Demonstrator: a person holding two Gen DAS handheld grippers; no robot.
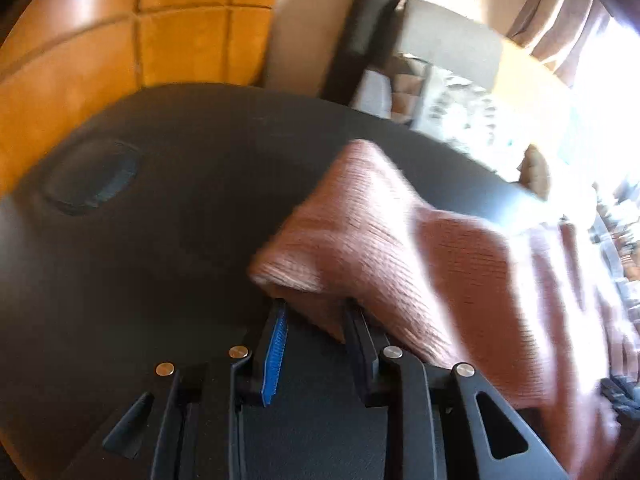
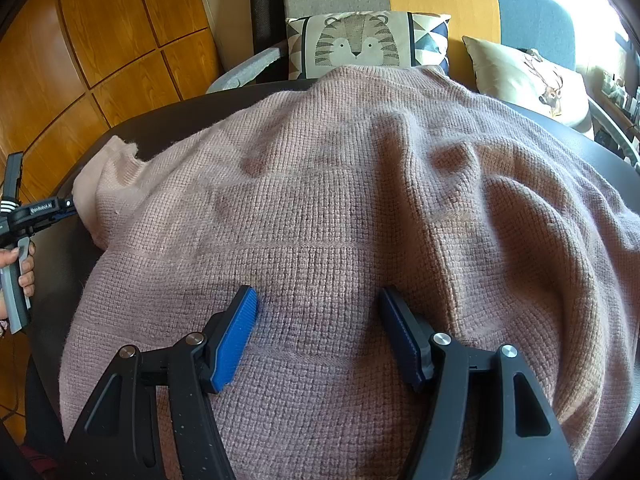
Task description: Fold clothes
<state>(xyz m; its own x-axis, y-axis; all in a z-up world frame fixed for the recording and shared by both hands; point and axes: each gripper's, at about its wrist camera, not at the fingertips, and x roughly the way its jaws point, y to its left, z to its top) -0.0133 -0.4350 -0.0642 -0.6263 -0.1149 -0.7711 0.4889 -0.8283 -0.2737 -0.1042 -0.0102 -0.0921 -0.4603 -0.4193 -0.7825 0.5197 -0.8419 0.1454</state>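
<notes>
A pink knitted sweater (image 2: pixel 340 208) lies spread over a dark round table (image 2: pixel 160 120). My right gripper (image 2: pixel 316 300) stands open above the sweater's body, its blue pads wide apart with only flat knit beneath. The sweater's sleeve (image 1: pixel 360 232) lies folded toward the table's left side. My left gripper (image 1: pixel 316 312) is at the sleeve's end. Its jaws stand partly apart, the cloth edge lies between the tips, and no pad visibly presses on it. In the right wrist view the left gripper (image 2: pixel 72 206) meets the sleeve (image 2: pixel 108 188) at the far left, held by a hand (image 2: pixel 24 272).
A chair behind the table holds a tiger cushion (image 2: pixel 356 44) and a deer cushion (image 2: pixel 532 76). Orange wooden floor (image 2: pixel 80 60) lies to the left. The table (image 1: pixel 160 264) has a dark oval mark (image 1: pixel 94 178). Bright curtains (image 1: pixel 560 20) hang at the right.
</notes>
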